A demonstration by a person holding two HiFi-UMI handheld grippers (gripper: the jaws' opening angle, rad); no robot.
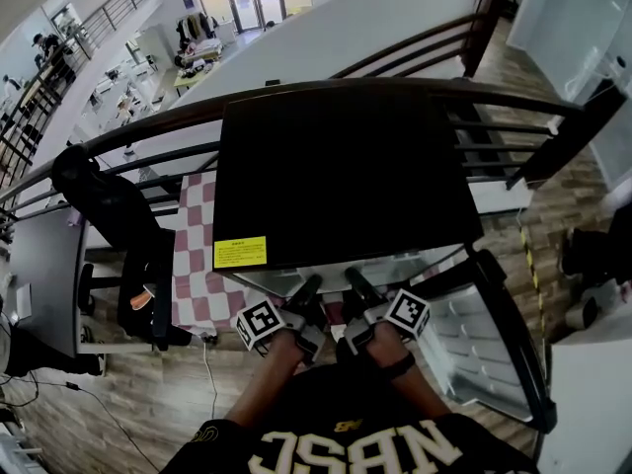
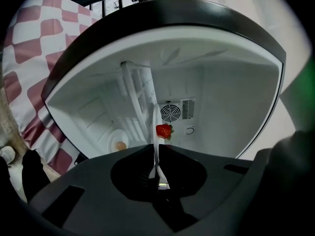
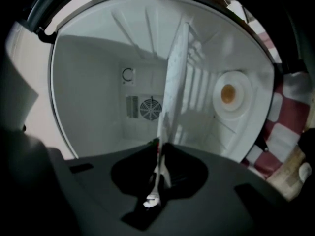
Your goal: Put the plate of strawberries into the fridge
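Observation:
Both grippers hold one white plate by opposite rims, at the mouth of the open white fridge [image 2: 231,107]. In the left gripper view the plate [image 2: 156,124] shows edge-on as a thin white strip, with a red strawberry [image 2: 164,130] on it; my left gripper [image 2: 157,149] is shut on its rim. In the right gripper view the plate [image 3: 173,82] rises edge-on from my right gripper [image 3: 161,149], which is shut on it, with a bit of red strawberry [image 3: 156,144] at the jaws. In the head view both grippers [image 1: 306,299] [image 1: 360,294] reach under the fridge's black top [image 1: 341,176], which hides the plate.
The fridge's back wall has a round fan grille [image 2: 171,113] and a side wall carries a round lamp [image 3: 229,95]. The open fridge door [image 1: 484,344] stands at the right. A red-and-white checked cloth [image 1: 197,255] lies left of the fridge; a railing [image 1: 148,131] runs behind.

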